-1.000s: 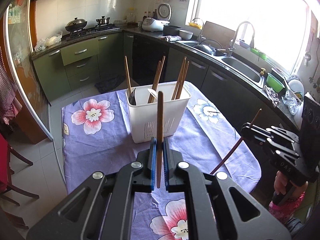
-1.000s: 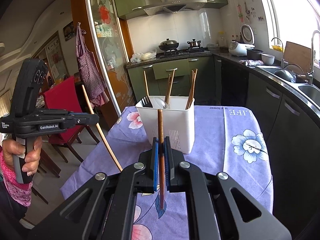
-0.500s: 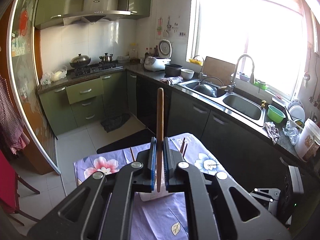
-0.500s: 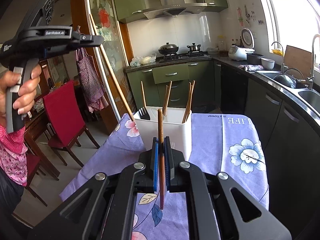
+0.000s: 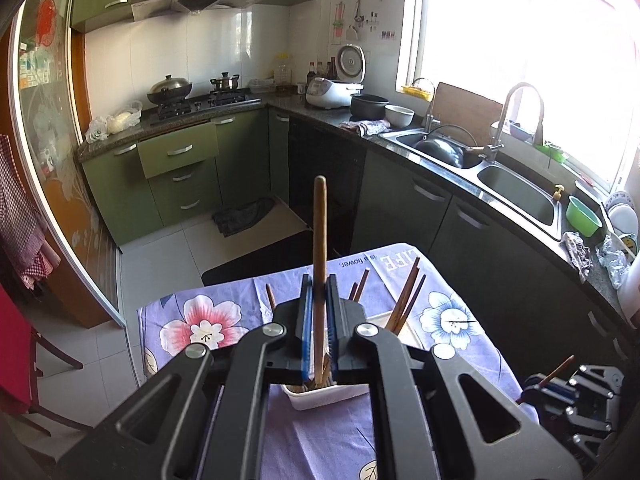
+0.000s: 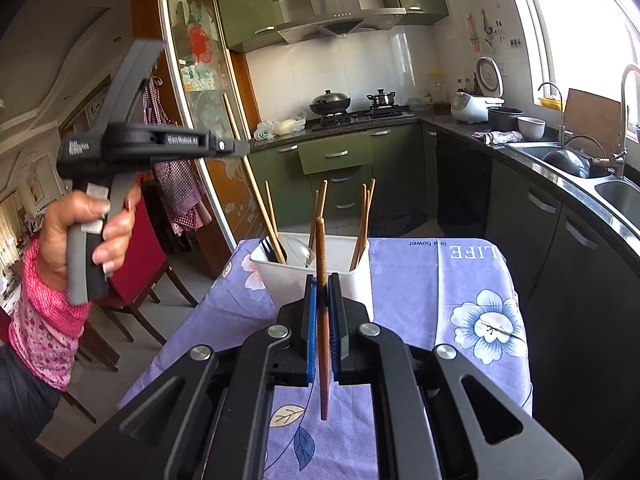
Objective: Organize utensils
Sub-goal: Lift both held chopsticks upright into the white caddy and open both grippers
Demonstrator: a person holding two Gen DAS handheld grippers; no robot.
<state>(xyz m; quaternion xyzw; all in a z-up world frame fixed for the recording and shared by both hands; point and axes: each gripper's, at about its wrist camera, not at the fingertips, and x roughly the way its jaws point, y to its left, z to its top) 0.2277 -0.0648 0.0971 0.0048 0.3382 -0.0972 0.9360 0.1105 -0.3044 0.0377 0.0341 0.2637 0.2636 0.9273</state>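
Observation:
A white utensil holder (image 6: 292,280) stands on the purple flowered tablecloth (image 6: 440,280) and holds several wooden chopsticks, a black fork and a spoon. My left gripper (image 5: 319,320) is shut on a wooden chopstick (image 5: 320,240). It is above the holder (image 5: 332,394), and the chopstick's lower end reaches into it. In the right wrist view that gripper (image 6: 240,146) is raised left of the holder, its chopstick (image 6: 256,188) slanting down inside. My right gripper (image 6: 323,320) is shut on another wooden chopstick (image 6: 322,300), held upright in front of the holder.
Green kitchen cabinets (image 5: 180,184), a stove with pots (image 5: 192,96) and a sink counter (image 5: 500,176) run behind and to the right of the table. A red chair (image 6: 136,264) stands left of the table. The right gripper shows at the lower right of the left wrist view (image 5: 568,396).
My left gripper rose from in front of the holder to above it, then lowered its chopstick tip into the holder. My right gripper stayed nearly still with its chopstick.

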